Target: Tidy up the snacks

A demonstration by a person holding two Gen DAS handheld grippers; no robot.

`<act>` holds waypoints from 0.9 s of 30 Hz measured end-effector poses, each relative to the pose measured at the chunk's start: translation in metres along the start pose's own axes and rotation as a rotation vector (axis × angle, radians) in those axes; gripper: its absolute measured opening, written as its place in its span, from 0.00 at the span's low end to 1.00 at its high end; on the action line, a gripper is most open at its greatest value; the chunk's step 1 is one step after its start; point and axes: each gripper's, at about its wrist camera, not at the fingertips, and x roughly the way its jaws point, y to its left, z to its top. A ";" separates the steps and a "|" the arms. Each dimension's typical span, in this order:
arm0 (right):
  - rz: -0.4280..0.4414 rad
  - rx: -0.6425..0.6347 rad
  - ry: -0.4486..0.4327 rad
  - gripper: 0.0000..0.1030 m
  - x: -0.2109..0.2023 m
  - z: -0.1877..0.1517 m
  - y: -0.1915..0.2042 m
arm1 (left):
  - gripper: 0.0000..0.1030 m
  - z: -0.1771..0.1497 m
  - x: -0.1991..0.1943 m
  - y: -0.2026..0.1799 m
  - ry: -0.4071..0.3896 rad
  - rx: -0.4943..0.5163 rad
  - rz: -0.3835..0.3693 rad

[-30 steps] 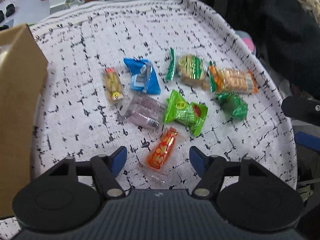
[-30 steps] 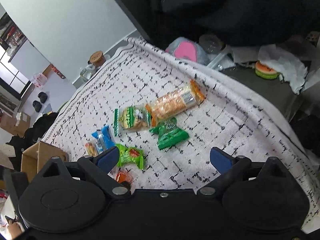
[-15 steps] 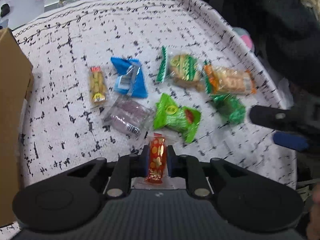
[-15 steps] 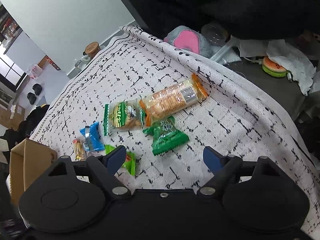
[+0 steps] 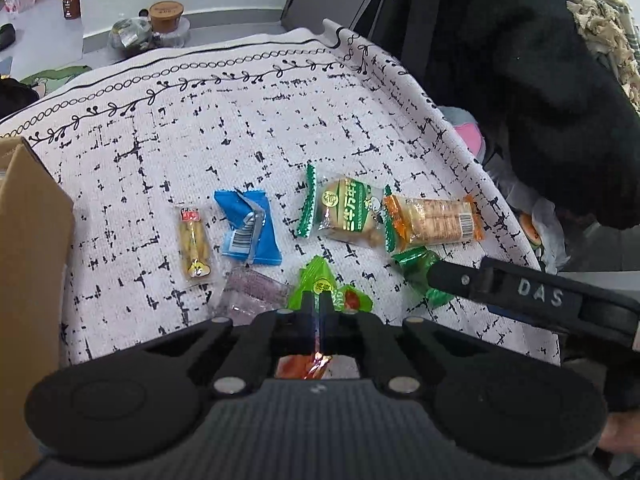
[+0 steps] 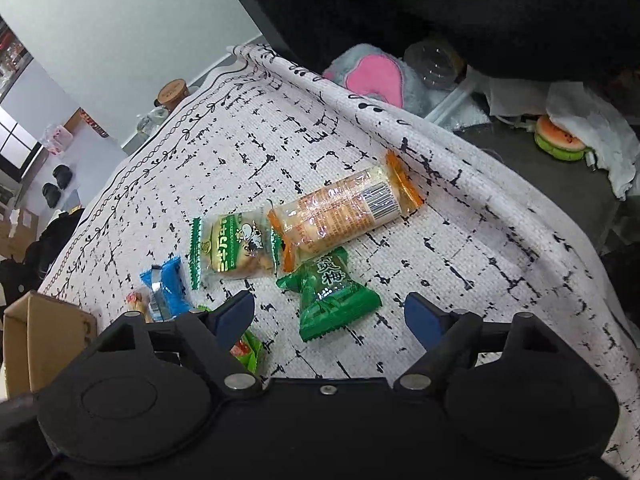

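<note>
The left gripper (image 5: 316,304) is pinching a small orange-red snack packet (image 5: 306,364) between its closed fingers; only the crinkled foil end is showing (the rest is hidden behind the black finger links). The packet is hanging just above the near part of the tablecloth (image 5: 240,128).

The right gripper (image 6: 330,314) is standing wide, its blue-padded fingers (image 6: 234,312) straddling a dark green pouch (image 6: 334,296) without pressing on it. That pouch is lying between the pads and slightly ahead of them, near the right edge of the table.

Beyond it, an orange-ended clear wrapper of crackers (image 6: 344,212) is lying slantwise, overlapping a green-striped bun packet (image 6: 236,248) at its left end. Farther left, a blue foil sachet (image 5: 248,226) and a slim clear stick of yellowish biscuits (image 5: 194,242) are lying side by side. A frosted purplish packet (image 5: 252,292) and a bright green candy wrapper (image 5: 320,284) are sitting just ahead of the left gripper, partly covered by it.

A brown cardboard box (image 5: 28,264) is standing at the left edge of the table; its inside is not visible from either view.

The cloth is a coarse woven white fabric with broken black grid marks and a vine-and-circle border along the far edge, and it is draping over the right edge in soft folds. The wrappers are all glossy plastic or foil with crimped ends.
</note>
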 end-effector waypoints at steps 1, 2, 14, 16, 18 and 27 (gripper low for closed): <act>-0.001 -0.005 0.003 0.79 0.002 0.000 0.002 | 0.01 -0.001 0.000 0.001 0.011 -0.007 0.004; 0.000 -0.009 0.005 0.79 0.004 -0.001 0.003 | 0.01 -0.002 0.001 0.001 0.024 -0.014 0.004; -0.034 -0.039 0.115 0.08 0.025 -0.012 0.000 | 0.18 -0.020 0.017 0.002 0.091 -0.033 -0.004; -0.026 -0.028 0.121 0.00 0.022 -0.015 -0.003 | 0.27 -0.022 0.019 -0.001 0.092 -0.025 -0.004; -0.025 -0.012 0.121 0.00 0.019 -0.017 -0.007 | 0.34 -0.025 0.021 -0.005 0.095 -0.008 -0.001; -0.009 0.065 0.093 0.00 0.003 -0.018 -0.018 | 0.39 -0.039 0.035 -0.009 0.106 0.028 0.049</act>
